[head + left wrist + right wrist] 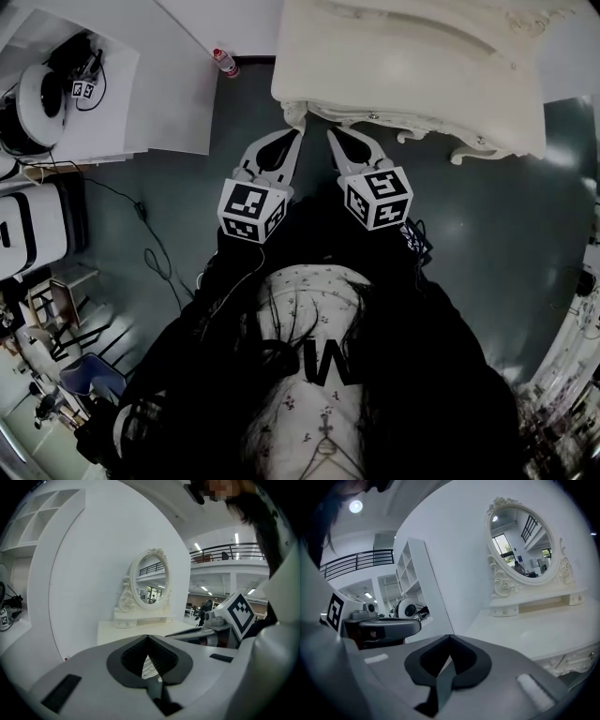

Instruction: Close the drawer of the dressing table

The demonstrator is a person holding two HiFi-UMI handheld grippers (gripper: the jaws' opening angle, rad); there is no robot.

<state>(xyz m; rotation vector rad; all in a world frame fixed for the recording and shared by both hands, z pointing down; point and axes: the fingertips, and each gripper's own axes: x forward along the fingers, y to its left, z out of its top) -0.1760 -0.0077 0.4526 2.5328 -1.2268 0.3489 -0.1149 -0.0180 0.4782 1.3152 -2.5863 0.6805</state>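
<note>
The cream dressing table (403,56) stands at the top of the head view, with its oval mirror (150,578) on the back. Its carved front with small knobs (373,114) faces me; how far the drawer stands out I cannot tell. My left gripper (296,133) and right gripper (332,133) hover side by side just short of the front's left end. Both are shut, with nothing between the jaws. In the right gripper view the table top (543,630) and carved front (576,660) lie to the right of the gripper (450,637).
A white desk (141,84) with a round white device (37,103) stands to the left, and a bottle (223,61) sits on the floor by its corner. Cables (150,234) trail over the dark floor. A white shelf unit (410,573) rises left of the table.
</note>
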